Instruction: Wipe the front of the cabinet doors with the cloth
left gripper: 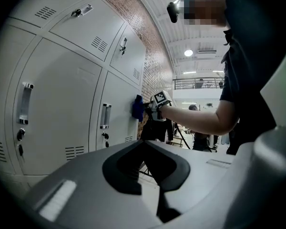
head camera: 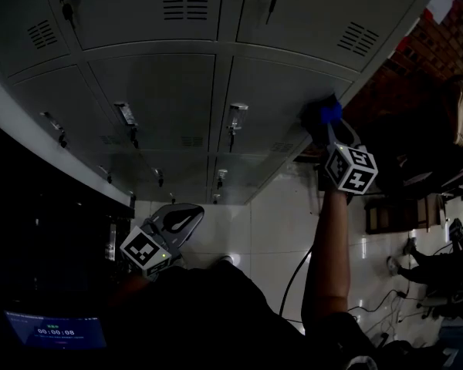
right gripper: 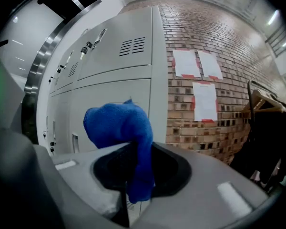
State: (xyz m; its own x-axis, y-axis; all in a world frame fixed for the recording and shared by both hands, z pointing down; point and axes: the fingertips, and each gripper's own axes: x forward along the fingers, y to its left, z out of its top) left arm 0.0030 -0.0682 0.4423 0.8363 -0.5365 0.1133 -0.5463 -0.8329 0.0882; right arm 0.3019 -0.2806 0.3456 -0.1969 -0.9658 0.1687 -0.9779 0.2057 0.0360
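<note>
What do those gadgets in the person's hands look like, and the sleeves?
Both the left gripper and right gripper are pale grey moulded shells with a black recess around the jaws. Each carries a white cube printed with black square markers. A dark cable runs down below the right one. The person wears a dark short sleeve.

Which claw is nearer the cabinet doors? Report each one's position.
Right. The right claw holds the blue cloth at a cabinet door; the left claw hangs low, apart from it.
</note>
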